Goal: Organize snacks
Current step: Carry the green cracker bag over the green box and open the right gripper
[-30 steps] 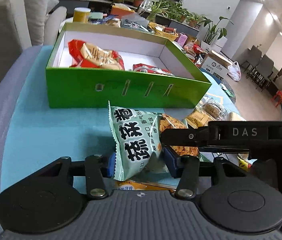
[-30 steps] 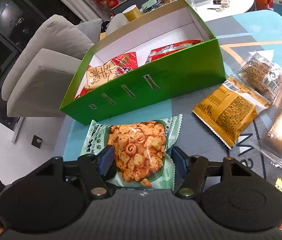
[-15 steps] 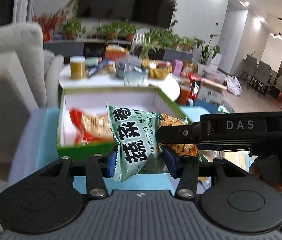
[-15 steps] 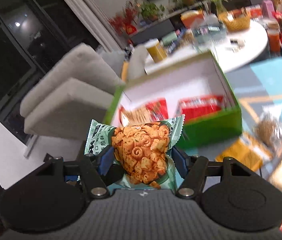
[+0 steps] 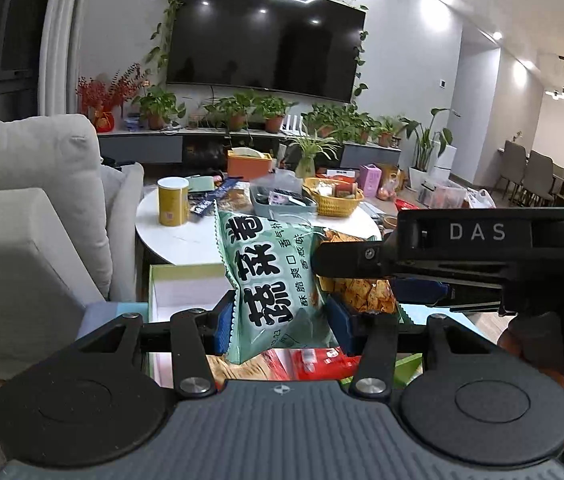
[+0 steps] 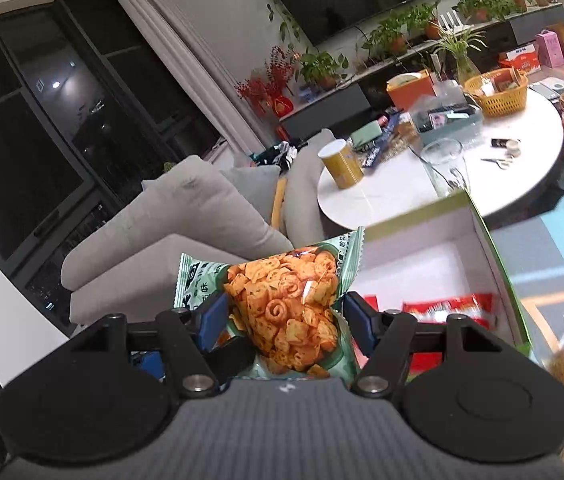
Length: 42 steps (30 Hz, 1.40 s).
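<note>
The lower edge of the green snack bag (image 5: 269, 280) is hidden behind the left hand-held gripper (image 5: 279, 320), and its right end is covered by the right hand-held gripper (image 5: 362, 260). The green box (image 6: 498, 264) is cut off below by the gripper body, so most of its floor cannot be seen. The red packets (image 6: 446, 308) inside it are blurred and their print cannot be read. Packets at the lower right edge of the right wrist view are smeared beyond telling.
</note>
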### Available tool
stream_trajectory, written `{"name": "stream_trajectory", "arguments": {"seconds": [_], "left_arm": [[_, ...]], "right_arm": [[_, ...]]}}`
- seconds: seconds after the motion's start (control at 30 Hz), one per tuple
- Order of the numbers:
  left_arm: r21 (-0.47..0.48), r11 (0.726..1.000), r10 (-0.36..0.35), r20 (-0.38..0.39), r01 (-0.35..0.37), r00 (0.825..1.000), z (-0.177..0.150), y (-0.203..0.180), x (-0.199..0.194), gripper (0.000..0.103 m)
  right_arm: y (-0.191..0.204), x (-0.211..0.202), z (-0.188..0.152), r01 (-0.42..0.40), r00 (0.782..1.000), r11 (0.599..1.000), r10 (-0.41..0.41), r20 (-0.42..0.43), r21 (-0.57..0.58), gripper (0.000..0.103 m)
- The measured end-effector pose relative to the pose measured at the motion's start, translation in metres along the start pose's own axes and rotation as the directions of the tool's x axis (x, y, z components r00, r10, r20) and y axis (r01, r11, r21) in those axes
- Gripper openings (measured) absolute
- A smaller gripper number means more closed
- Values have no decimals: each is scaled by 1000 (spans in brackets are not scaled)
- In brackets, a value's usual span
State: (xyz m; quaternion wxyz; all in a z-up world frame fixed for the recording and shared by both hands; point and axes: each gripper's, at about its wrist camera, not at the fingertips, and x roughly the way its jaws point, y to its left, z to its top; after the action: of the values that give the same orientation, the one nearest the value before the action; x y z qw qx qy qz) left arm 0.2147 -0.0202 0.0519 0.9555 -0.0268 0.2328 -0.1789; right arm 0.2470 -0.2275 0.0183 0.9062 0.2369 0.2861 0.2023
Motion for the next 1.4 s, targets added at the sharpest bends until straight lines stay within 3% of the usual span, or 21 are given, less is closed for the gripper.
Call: {"name": "stream_trajectory", "arguments": {"seconds": [0.57,0.63,0.7,0.83,0.93,1.23,1.4], "left_arm": [[-49,998,44,-63,-47,997,-2,53,87,46],[-77,993,84,-97,-91,992,-10,64,102,57],[-109,975,176,-165,-195,971,-18,76,116,56],[-173,973,130,-151,-156,980,-24,90,106,56],[-139,973,164,-131,-182,978,-23,84,96,56],[-111,982,138,-129,-152,982,-30,57,56,56],[-126,981,130,-138,-147,982,-40,45,34,56]], "right_arm": [[-21,85,10,39,999,999,-38,-37,28,68],[-26,99,7,74,997,997,-73,-37,21,68],[-34,109,5,180,982,983,-178,-64,25,68],[-41,96,0,171,984,985,-170,-59,12,68],[-36,80,-4,181,982,984,-181,-50,-4,68],[-21,41,-14,156,985,986,-159,-61,-55,68],[-30,11,-18,187,981,980,-190,-49,-62,68]]}}
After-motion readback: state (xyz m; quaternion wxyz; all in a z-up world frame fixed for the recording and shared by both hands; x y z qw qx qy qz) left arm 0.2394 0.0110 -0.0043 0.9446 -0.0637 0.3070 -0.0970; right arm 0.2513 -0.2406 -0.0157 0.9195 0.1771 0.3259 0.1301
